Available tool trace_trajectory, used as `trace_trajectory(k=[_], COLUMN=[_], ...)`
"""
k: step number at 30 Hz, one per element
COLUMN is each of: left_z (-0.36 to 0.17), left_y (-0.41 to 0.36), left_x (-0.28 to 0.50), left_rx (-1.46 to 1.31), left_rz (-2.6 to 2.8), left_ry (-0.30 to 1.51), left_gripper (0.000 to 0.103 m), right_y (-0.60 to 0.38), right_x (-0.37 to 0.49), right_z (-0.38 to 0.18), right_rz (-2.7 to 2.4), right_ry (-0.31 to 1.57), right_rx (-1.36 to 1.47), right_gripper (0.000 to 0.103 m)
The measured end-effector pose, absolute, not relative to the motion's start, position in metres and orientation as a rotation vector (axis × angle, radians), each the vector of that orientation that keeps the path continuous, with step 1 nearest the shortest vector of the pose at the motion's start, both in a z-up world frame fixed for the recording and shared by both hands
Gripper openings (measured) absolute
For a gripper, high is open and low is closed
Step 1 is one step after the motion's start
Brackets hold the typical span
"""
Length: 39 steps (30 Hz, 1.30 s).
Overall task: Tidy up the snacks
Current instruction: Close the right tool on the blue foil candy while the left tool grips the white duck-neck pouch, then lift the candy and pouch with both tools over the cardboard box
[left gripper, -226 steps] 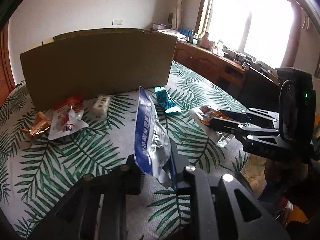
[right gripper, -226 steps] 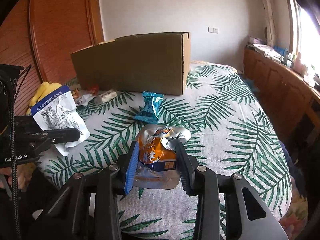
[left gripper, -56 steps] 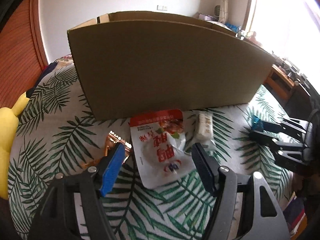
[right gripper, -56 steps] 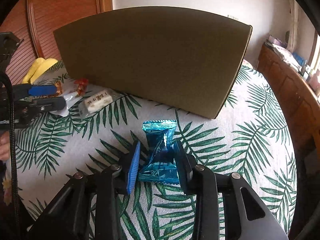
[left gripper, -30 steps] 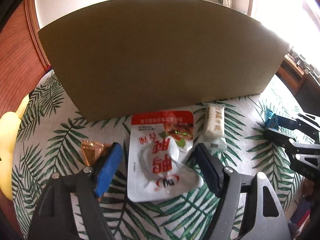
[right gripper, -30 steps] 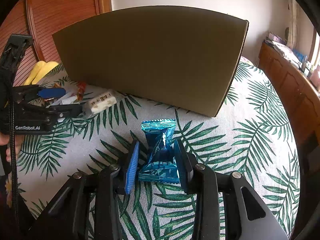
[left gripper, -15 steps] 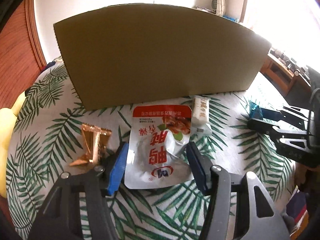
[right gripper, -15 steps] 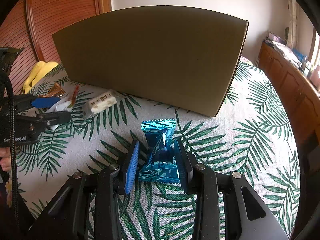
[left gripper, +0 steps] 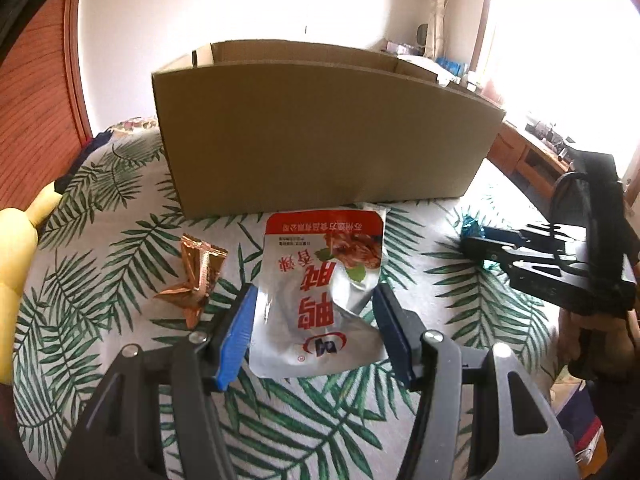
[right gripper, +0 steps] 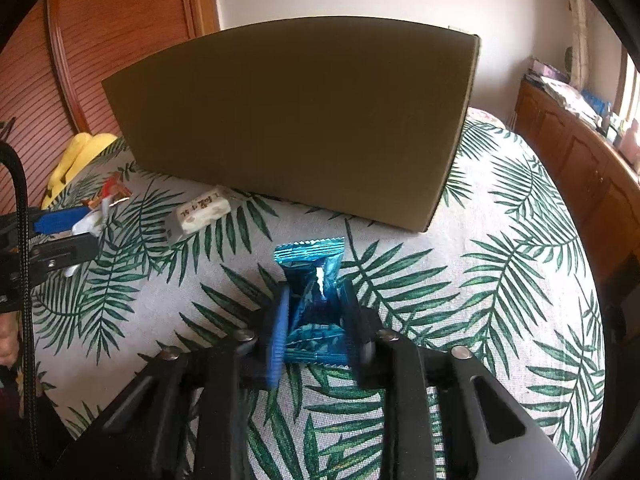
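Blue snack packet (right gripper: 316,304) between closing right claw (right gripper: 314,320) pads (creased).

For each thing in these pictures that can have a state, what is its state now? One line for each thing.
Cardboard box: upright, top open.
Red and white pouch: sealed, gripped between the pads.
Blue packet: sealed, pinched in at its sides.
Left gripper: shut on the pouch.
Right gripper: closing on the blue packet.
Copper wrapper: crumpled, lying free.
White bar: wrapped, lying free.

The cardboard box (right gripper: 296,120) hides its own inside from the right wrist; small print on the white bar (right gripper: 199,212) is unreadable; the window (left gripper: 560,40) is blown out.
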<state>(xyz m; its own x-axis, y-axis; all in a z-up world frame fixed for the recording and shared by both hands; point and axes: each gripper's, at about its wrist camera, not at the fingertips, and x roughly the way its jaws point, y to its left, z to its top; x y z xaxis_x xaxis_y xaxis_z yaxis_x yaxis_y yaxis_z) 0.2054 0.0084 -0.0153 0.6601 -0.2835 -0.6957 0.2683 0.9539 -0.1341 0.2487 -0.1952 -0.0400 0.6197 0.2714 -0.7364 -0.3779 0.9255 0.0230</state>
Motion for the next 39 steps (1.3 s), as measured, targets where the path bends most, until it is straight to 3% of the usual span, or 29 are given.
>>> trace_trajectory(k=[12, 27, 39], left_z=[0.012, 0.061, 0.08], left_y=[0.011, 0.001, -0.003], left_x=[0.184, 0.166, 0.179], left_rx=[-0.04, -0.042, -0.04], left_rz=[-0.345, -0.391, -0.394], left_ry=[0.729, 0.631, 0.597], left_gripper=[0.058, 0.058, 0.058], right_y=[-0.207, -0.219, -0.209], right_x=[0.227, 0.18, 0.18], right_z=[-0.019, 0.066, 0.072], right_rz=[0.383, 0.357, 0.388], right_ry=[0.721, 0.52, 0.507], right_rx=[-0.093, -0.094, -0.087], right_gripper=[0.02, 0.02, 0.02])
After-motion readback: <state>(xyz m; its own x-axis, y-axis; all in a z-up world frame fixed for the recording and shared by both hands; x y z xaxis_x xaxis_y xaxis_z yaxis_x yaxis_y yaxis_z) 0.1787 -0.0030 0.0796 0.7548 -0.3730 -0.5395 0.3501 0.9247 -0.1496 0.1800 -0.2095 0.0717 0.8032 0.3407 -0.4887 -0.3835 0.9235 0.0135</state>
